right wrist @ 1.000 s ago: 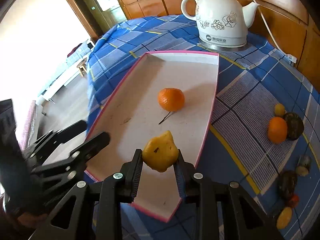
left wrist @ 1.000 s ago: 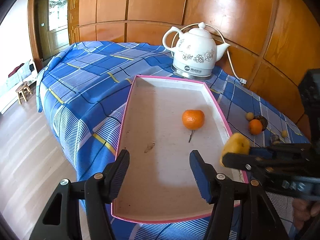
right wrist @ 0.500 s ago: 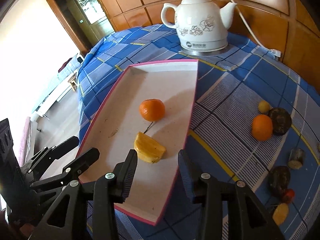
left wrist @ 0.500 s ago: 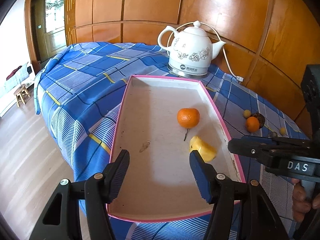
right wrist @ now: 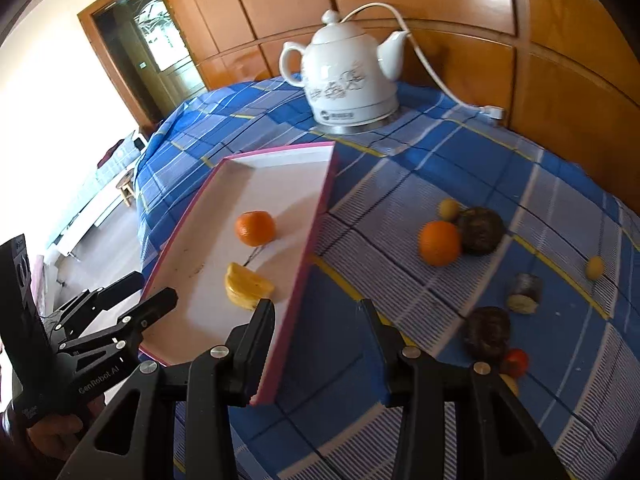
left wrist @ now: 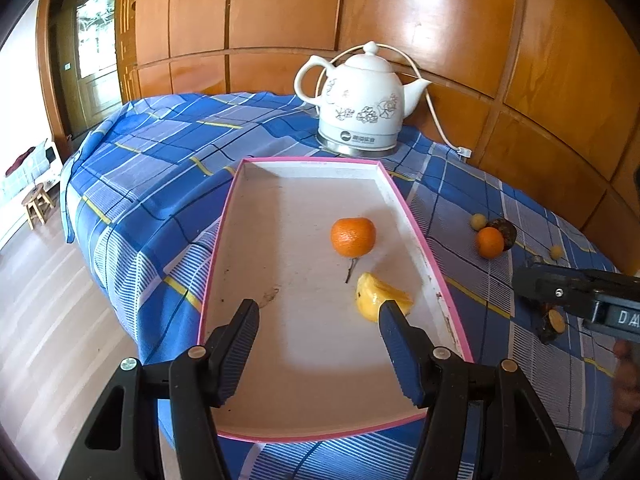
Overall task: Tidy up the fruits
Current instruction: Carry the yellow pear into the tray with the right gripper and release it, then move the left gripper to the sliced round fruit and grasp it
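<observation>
A: How far along is the sorting?

B: Two fruits lie in the pink tray [left wrist: 416,224]: an orange [left wrist: 353,237] and a yellow piece [left wrist: 376,295]. On the worktop [right wrist: 400,184], well apart from the tray, wait another orange [right wrist: 439,243], dark round fruits and small yellow ones.

A: And the jaws?

B: The right gripper [right wrist: 318,312] hangs over the tray's edge, jaws spread, holding nothing. The left gripper [left wrist: 318,312] hovers over the tray, jaws apart, empty too.
</observation>
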A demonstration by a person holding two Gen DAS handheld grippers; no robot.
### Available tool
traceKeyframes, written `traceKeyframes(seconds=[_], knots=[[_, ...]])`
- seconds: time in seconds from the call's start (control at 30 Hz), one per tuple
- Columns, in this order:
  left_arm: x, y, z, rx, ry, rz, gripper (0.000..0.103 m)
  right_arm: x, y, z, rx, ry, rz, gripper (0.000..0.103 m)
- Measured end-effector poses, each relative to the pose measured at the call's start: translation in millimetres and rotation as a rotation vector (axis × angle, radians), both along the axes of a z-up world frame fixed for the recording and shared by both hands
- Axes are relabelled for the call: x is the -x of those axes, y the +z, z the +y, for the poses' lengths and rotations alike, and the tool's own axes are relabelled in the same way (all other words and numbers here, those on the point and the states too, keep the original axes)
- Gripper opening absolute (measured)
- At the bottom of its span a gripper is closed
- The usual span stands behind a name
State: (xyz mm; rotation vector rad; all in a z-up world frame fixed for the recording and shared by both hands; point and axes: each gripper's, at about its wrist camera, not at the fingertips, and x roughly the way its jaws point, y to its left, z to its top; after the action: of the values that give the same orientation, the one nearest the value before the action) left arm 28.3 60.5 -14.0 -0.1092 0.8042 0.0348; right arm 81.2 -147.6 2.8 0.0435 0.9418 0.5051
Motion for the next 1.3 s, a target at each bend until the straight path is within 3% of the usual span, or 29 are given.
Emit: traceKeyframes(seconds=[0.4, 1.3], knots=[[-1.2, 2.5, -19.5, -0.020, -0.066, 0.009, 0.063, 11.6, 1.2, -43.5, 0.033, -0.078, -0.014, 0.043], [-4.9, 5.5, -73.1, -0.070, -0.222, 0.018, 0.063, 20.9, 9.4, -185.8, 0.139, -0.336, -0.023, 0.043]])
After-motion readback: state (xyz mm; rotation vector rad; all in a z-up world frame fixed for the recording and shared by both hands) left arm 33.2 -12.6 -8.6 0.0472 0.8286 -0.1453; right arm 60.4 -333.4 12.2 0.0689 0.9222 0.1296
